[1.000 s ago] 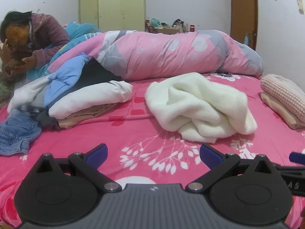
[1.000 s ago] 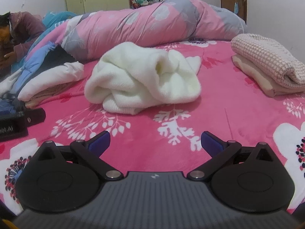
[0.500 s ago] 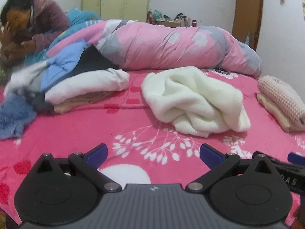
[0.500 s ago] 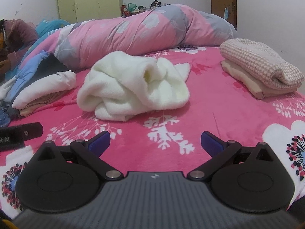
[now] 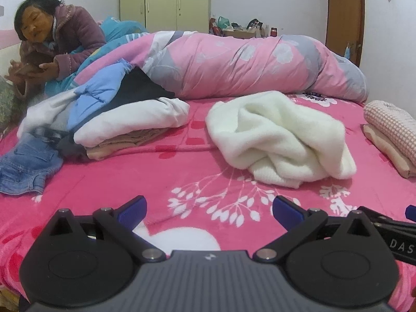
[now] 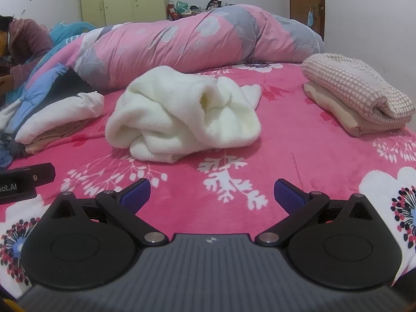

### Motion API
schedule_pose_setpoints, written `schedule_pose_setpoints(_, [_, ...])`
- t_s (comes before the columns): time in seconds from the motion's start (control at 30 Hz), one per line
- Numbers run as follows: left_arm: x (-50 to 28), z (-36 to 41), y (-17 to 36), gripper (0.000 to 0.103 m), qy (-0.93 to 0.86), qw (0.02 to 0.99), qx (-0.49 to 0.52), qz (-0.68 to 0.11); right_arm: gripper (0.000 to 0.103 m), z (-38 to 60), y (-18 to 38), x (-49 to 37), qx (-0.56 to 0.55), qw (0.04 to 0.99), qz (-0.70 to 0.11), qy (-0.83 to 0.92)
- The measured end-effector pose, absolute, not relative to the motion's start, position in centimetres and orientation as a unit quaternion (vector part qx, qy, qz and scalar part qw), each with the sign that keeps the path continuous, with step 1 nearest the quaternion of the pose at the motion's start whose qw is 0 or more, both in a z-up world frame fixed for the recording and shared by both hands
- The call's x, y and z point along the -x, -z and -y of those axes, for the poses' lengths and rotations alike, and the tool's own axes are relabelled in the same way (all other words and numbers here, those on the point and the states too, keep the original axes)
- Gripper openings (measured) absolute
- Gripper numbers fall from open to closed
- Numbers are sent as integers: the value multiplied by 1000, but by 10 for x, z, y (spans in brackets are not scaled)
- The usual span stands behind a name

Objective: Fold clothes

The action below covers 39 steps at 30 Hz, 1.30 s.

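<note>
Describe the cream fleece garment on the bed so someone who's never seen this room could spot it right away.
Start at the long pink and grey quilt rolled across the far side of the bed. In front of it, mid-bed, lies the cream fleece garment. Unlike the folded checked stack to its right and the mixed clothes pile to its left, it is one crumpled, unfolded heap.

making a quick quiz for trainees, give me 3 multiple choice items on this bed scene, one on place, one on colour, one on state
1. Where is the checked folded stack relative to the cream sweater?
A right of it
B left of it
C under it

2. What colour is the bedsheet?
A green
B pink with white flowers
C plain grey

3. How is the cream sweater?
A neatly folded
B on a hanger
C crumpled in a heap

Answers: 1 A, the stack sits by the right bed edge; 2 B, white floral print shows; 3 C, it lies bunched, with both grippers' jaws open and empty.
</note>
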State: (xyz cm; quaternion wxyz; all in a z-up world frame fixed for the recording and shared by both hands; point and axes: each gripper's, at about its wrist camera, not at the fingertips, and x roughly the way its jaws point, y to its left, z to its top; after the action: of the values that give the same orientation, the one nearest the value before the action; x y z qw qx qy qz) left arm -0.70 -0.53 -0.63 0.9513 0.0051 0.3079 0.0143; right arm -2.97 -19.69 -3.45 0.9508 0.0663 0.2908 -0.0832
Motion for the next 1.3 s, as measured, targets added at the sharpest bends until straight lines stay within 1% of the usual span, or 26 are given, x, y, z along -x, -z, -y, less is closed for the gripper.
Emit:
schedule_pose_setpoints(0.83, [5,8,6,103,-14,955,-9,-295,102,201,36,27,-65,949,-296,90])
schedule_pose_setpoints(1.0, [6,12,7,103,-11,957,-24,-288,102,201,37,27,-65,949,-295,91])
schedule_pose_setpoints(1.3, [6,24,9,103,-16,951,-45,-305,102,203,36,31,-48,949,-296,94])
